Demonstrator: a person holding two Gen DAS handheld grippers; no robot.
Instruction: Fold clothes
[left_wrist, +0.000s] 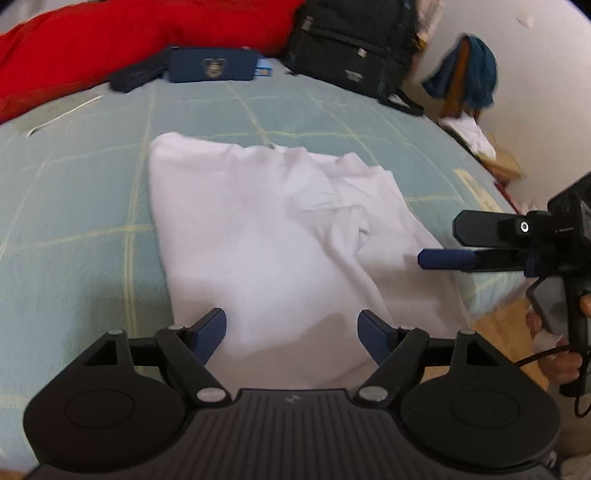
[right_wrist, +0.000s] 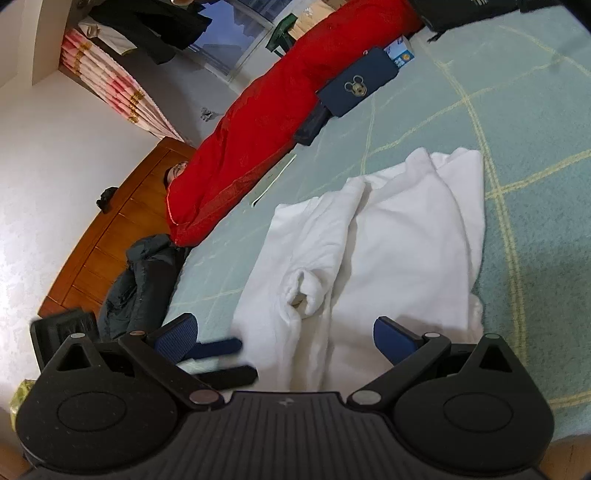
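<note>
A red quilt (left_wrist: 140, 33), navy pouch (left_wrist: 213, 66) and black backpack (left_wrist: 351, 48) sit on the bedspread (left_wrist: 74, 206).

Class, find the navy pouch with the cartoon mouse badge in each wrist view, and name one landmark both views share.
Left wrist view: navy pouch top, left of centre, below the red quilt.
Right wrist view: navy pouch upper right of centre, against the quilt's right edge.
Shared landmark: the white garment on the bed.

Left tongs (left_wrist: 291, 326) agape; right tongs (right_wrist: 286, 334) agape.
</note>
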